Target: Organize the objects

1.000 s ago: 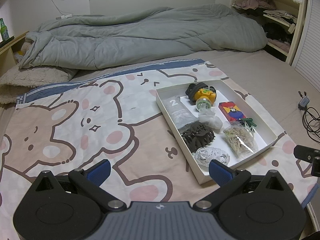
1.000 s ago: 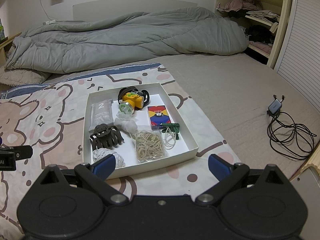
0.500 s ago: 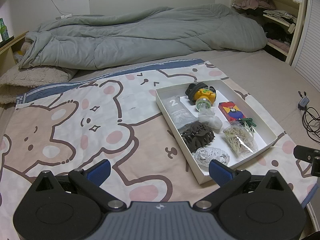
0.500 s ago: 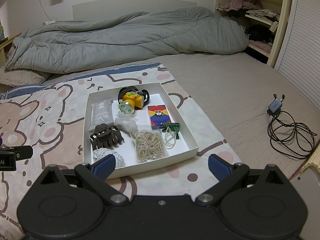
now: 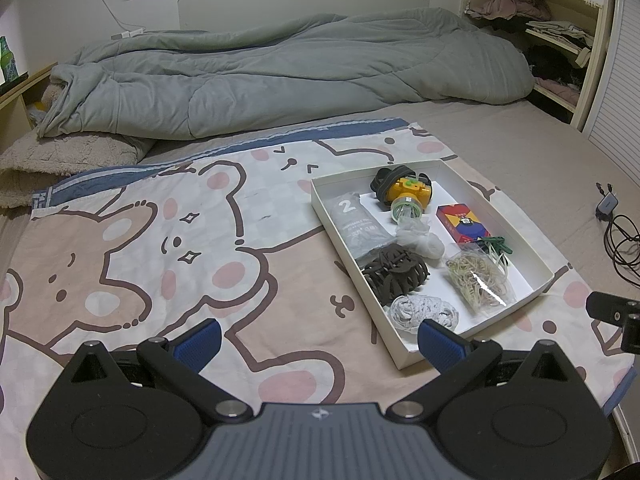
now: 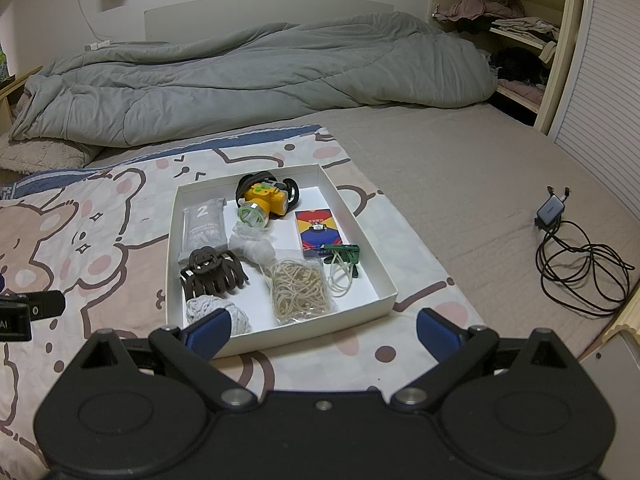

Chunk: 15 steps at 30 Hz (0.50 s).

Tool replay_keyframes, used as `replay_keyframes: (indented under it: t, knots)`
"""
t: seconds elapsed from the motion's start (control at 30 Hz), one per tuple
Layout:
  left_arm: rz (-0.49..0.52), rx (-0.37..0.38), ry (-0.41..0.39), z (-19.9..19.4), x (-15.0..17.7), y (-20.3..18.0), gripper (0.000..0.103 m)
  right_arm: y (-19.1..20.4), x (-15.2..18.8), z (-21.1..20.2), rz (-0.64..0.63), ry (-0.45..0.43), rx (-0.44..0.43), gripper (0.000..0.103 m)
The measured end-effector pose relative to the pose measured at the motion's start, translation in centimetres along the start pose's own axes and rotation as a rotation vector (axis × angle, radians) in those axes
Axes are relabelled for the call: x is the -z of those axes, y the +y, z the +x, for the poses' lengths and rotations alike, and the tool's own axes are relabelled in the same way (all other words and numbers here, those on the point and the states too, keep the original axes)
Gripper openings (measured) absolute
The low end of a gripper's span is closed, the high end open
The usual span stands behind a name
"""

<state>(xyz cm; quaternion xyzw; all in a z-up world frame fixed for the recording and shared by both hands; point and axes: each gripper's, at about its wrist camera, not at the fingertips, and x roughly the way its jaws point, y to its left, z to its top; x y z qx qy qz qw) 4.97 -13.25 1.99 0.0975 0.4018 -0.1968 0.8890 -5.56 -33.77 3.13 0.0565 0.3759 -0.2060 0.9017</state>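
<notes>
one white box point(image 6: 386, 280), one claw clip point(image 6: 212, 274), one headlamp point(image 6: 266, 198)

Bed point(image 6: 460, 168): taupe fitted sheet, surface largely flat.

Head end: grey duvet point(image 6: 248, 80) bunched across the full width. A fuzzy beige blanket point(image 5: 60, 160) is folded at the head-left corner, partly under the duvet.

Middle to foot edge: bear-print blanket point(image 5: 160, 248) spread flat, blue border toward the head, covering the left and centre of the bed.

White shallow box point(image 6: 384, 280) sits on the bear-print blanket near its right edge, slightly skewed to the bed's edges.

Right side, on bare sheet: small grey charger point(image 6: 551, 211) with black cable point(image 6: 580, 268) in a loose coil, well apart from the box.
</notes>
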Motion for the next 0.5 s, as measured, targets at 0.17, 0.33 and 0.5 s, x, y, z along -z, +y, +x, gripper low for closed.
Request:
replay_keyframes:
  t: [0.17,0.33,0.5]
  knots:
    - [-0.001,0.0,0.0,0.0,-0.02,-0.05,0.103,-0.03,0.02,0.0,0.003,0.0,0.0,0.1]
    - [-0.001,0.003,0.002,0.1,-0.16,-0.54,0.103,0.06,0.12,0.01,0.004,0.001,0.0,0.1]
    - [0.0,0.003,0.002,0.15,-0.2,-0.65,0.103,0.06,0.16,0.01,0.006,0.002,0.001,0.1]
